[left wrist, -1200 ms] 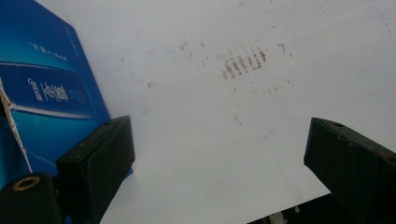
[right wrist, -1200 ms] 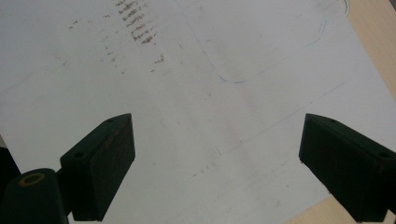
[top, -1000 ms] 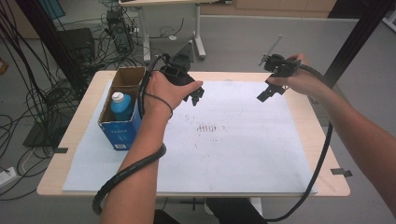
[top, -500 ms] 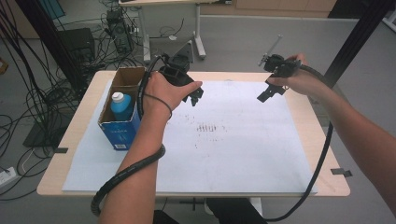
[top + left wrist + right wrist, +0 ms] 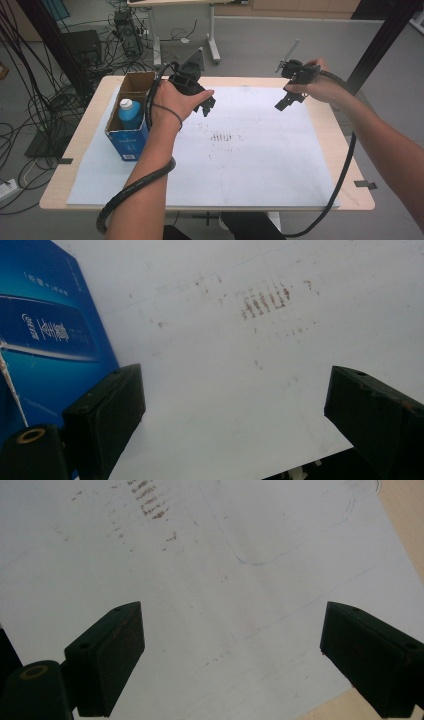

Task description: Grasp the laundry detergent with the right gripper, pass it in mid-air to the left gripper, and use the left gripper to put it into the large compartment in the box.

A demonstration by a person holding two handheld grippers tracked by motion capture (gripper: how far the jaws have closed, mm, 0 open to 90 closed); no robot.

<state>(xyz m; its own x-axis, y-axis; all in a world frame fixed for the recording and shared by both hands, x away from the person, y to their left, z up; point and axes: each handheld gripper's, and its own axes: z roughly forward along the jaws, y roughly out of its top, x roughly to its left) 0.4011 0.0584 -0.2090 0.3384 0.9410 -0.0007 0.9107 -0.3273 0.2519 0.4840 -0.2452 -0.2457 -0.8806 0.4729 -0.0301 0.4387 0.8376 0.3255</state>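
A blue carton [image 5: 131,134] with its top open stands at the left of the table, and a blue bottle with a white cap [image 5: 130,112] sits upright inside it. My left gripper [image 5: 206,107] hovers just right of the carton, open with nothing between its jaws. Its own view shows the carton's blue side [image 5: 47,335] at the left and the jaws wide apart over white paper [image 5: 235,390]. My right gripper [image 5: 283,103] hangs over the far right of the paper, open and empty. In the right gripper view its fingers [image 5: 107,655] spread over bare paper.
A large white paper sheet [image 5: 240,165] with brownish smudges [image 5: 223,136] covers most of the wooden table [image 5: 350,145]. Cables and equipment lie on the floor beyond the far and left edges. A black post [image 5: 380,40] stands at the far right.
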